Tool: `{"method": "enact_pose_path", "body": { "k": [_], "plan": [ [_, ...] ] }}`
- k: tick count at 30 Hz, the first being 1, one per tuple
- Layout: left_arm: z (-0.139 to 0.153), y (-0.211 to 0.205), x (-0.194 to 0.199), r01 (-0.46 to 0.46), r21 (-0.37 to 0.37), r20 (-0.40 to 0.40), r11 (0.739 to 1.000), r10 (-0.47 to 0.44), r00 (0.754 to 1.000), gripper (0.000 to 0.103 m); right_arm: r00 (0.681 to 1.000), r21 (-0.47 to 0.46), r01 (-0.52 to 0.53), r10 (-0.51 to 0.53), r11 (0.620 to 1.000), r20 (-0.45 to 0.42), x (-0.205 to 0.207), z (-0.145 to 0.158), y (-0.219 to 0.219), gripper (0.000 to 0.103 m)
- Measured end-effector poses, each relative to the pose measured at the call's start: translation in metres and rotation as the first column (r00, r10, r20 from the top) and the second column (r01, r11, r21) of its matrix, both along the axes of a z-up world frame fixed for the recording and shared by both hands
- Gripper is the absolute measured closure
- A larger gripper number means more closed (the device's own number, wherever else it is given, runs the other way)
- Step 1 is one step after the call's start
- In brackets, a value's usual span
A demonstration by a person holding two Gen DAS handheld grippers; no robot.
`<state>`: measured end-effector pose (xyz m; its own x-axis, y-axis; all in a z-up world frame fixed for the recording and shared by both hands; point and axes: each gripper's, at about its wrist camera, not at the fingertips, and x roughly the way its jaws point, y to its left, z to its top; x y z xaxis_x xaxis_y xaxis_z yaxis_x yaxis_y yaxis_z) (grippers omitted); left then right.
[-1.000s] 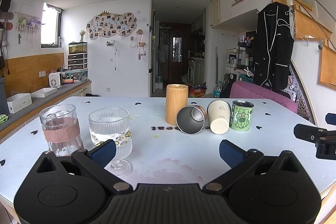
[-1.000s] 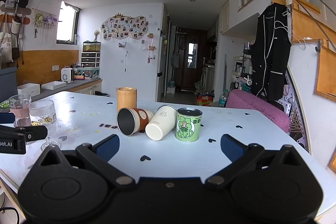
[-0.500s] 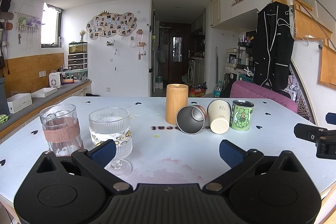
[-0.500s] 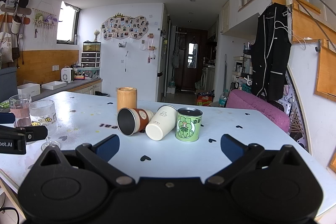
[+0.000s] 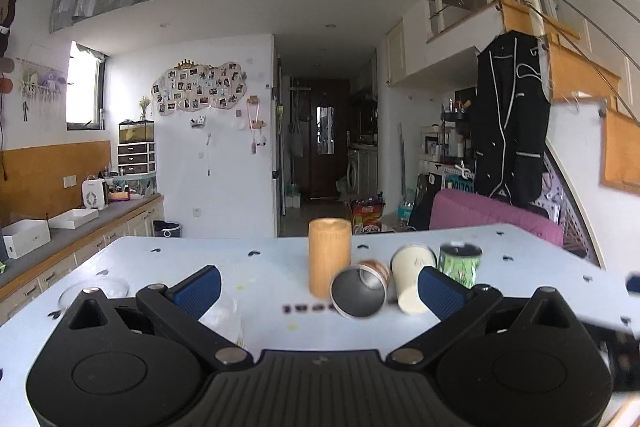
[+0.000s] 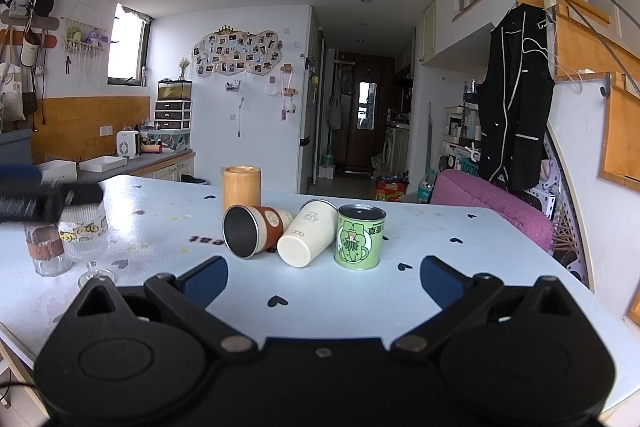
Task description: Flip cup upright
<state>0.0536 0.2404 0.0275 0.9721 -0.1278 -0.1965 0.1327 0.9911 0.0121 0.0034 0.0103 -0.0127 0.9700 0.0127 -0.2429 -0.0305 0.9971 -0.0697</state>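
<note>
A brown cup with a steel lining [image 6: 254, 231] lies on its side on the white table [image 6: 420, 235], mouth toward me. A cream cup [image 6: 306, 239] lies on its side next to it, base toward me. Both show in the left wrist view, the brown cup [image 5: 360, 293] and the cream cup [image 5: 412, 277]. My left gripper [image 5: 318, 293] is open and empty, raised above the table, short of the cups. My right gripper [image 6: 324, 285] is open and empty, short of the cups.
A wooden cylinder cup [image 6: 241, 187] stands behind the lying cups. A green printed tin [image 6: 359, 237] stands to their right. A stemmed glass [image 6: 86, 239] and a tumbler with a pink band [image 6: 44, 255] stand at the left. A pink chair [image 6: 492, 205] is beyond the table.
My left gripper has risen and moved forward over the two glasses toward the cups. My right gripper has edged a little closer to the cups. The cups have not moved.
</note>
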Motion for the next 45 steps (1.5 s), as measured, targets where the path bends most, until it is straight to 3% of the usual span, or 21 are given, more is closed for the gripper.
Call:
{"method": "enact_pose_path", "body": {
  "k": [5, 8, 12, 17, 23, 27, 35, 39, 45],
  "plan": [
    [0.021, -0.005, 0.044, -0.005, -0.046, -0.088, 0.999, 0.001, 0.996, 0.000, 1.000, 0.009, 0.003, -0.003, 1.000, -0.004, 0.002, -0.001, -0.004, 0.000],
    [0.028, -0.017, 0.074, -0.025, -0.021, -0.125, 0.999, 0.023, 0.992, 0.000, 1.000, 0.017, 0.002, -0.002, 1.000, -0.007, 0.002, -0.001, -0.009, 0.000],
    [0.034, -0.036, 0.122, 0.018, 0.041, -0.199, 0.999, -0.009, 0.980, 0.000, 1.000, 0.021, -0.003, 0.003, 1.000, -0.015, 0.004, -0.004, -0.012, 0.000],
    [0.039, -0.053, 0.182, 0.015, 0.038, -0.260, 0.999, -0.004, 0.966, 0.000, 0.999, 0.026, -0.007, 0.008, 1.000, -0.036, 0.007, -0.013, -0.016, 0.000],
    [0.033, -0.069, 0.251, -0.053, 0.113, -0.348, 0.992, 0.089, 0.933, 0.001, 0.998, 0.013, -0.010, 0.011, 1.000, -0.064, 0.015, -0.022, -0.022, 0.000],
    [0.018, -0.076, 0.288, -0.049, 0.140, -0.431, 0.989, 0.105, 0.896, 0.010, 0.997, 0.031, 0.001, 0.002, 1.000, -0.081, 0.024, -0.027, -0.033, 0.000],
    [-0.005, -0.085, 0.333, -0.073, 0.178, -0.522, 0.981, 0.157, 0.838, 0.017, 0.991, 0.062, 0.054, -0.046, 0.997, -0.124, 0.043, -0.036, -0.054, 0.000],
    [-0.009, -0.083, 0.340, -0.086, 0.183, -0.535, 0.979, 0.173, 0.827, 0.032, 0.990, 0.069, 0.061, -0.051, 0.996, -0.134, 0.049, -0.038, -0.059, 0.000],
    [-0.003, -0.071, 0.329, -0.085, 0.197, -0.542, 0.977, 0.181, 0.820, 0.034, 0.988, 0.079, 0.057, -0.045, 0.995, -0.146, 0.056, -0.039, -0.060, 0.000]
  ]
}}
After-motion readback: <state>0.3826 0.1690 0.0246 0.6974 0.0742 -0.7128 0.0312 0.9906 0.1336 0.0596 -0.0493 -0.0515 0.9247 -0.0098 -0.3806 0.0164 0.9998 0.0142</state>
